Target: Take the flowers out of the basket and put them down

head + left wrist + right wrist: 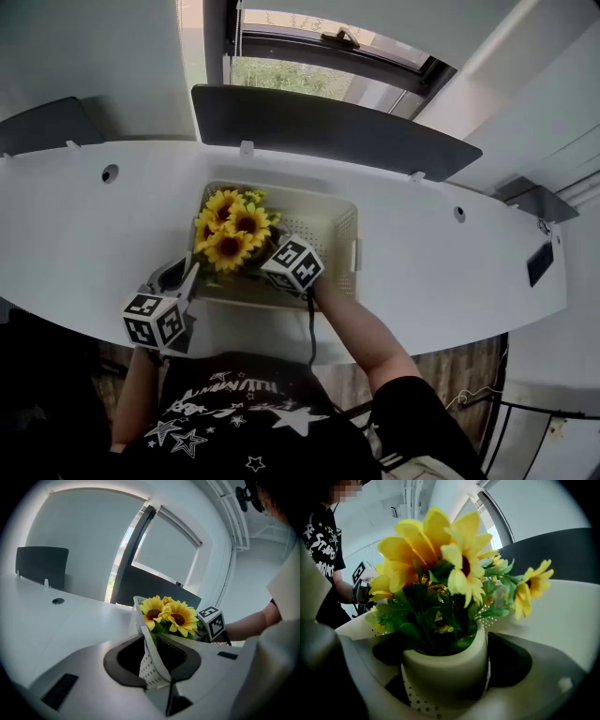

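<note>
Black star-print shirt [239,412] is filling the bottom of the head view, with both forearms reaching toward the basket [349,234]. Basket is cream, perforated, and sitting on the white table [84,234].

Left gripper [190,274] is working at the basket's near left corner. Its jaws are standing narrow and pinching the thin perforated wall, which is running up between the pads in the left gripper view.

Right gripper [443,658] is reaching in over the basket's near rim. Its jaws are standing wide around the pale round pot [445,672], which is filling the gap, and both pads are looking pressed to its sides.

Flowers [230,230] are yellow sunflowers with green leaves. They are rising out of the pot, straight above the right jaws, and are crowding the basket's left half. Pot is sitting inside the basket, with dotted wall showing under it.

Dark divider panel [328,127] is standing beyond the basket's far side.
</note>
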Available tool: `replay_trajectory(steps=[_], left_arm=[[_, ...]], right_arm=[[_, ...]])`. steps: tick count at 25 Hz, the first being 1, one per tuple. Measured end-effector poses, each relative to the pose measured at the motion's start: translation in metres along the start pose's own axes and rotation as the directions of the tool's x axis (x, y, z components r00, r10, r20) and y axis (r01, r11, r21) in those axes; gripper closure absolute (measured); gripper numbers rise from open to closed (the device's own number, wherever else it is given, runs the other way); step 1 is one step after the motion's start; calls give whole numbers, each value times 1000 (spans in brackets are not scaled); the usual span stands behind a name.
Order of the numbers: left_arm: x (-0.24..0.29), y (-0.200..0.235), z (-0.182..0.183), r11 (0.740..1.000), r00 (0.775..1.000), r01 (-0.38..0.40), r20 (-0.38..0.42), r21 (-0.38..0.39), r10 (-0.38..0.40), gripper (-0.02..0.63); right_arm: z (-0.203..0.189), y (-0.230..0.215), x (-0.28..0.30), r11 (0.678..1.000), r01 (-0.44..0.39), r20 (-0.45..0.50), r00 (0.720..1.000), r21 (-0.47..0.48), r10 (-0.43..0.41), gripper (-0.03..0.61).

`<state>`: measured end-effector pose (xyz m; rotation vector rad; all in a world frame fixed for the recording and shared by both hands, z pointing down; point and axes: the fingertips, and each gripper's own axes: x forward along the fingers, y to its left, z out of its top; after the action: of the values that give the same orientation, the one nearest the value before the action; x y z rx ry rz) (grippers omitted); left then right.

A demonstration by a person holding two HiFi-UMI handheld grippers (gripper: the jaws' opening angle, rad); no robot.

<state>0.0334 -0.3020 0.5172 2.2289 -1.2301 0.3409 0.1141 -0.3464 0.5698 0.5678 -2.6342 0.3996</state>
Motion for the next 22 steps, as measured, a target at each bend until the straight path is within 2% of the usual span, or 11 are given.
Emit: replay_trajectory(steps=[6, 10, 15, 18, 22], left_arm=[[1, 4, 0, 1000, 1000, 0, 3, -3, 0, 529], [3, 4, 1, 1000, 1000, 2, 2, -3, -2, 529], [2, 4, 0, 1000, 1000, 1, 4, -6, -1, 529], [2, 2, 0, 1000, 1000, -1, 4, -7, 1, 529], [2, 2, 0, 1000, 1000, 4, 3, -13, -4, 530]], right_arm=[[-8, -3, 6, 1000, 9, -33, 999, -6, -9, 58], [-24, -4, 11, 999, 14, -93, 995, -41, -18, 58], [-27, -4, 21, 999, 19, -59, 998, -41, -22, 55], [-28, -1, 25, 998, 42, -84, 995, -37, -45, 9], [-32, -5, 32, 997, 59, -108, 992, -44, -63, 6]])
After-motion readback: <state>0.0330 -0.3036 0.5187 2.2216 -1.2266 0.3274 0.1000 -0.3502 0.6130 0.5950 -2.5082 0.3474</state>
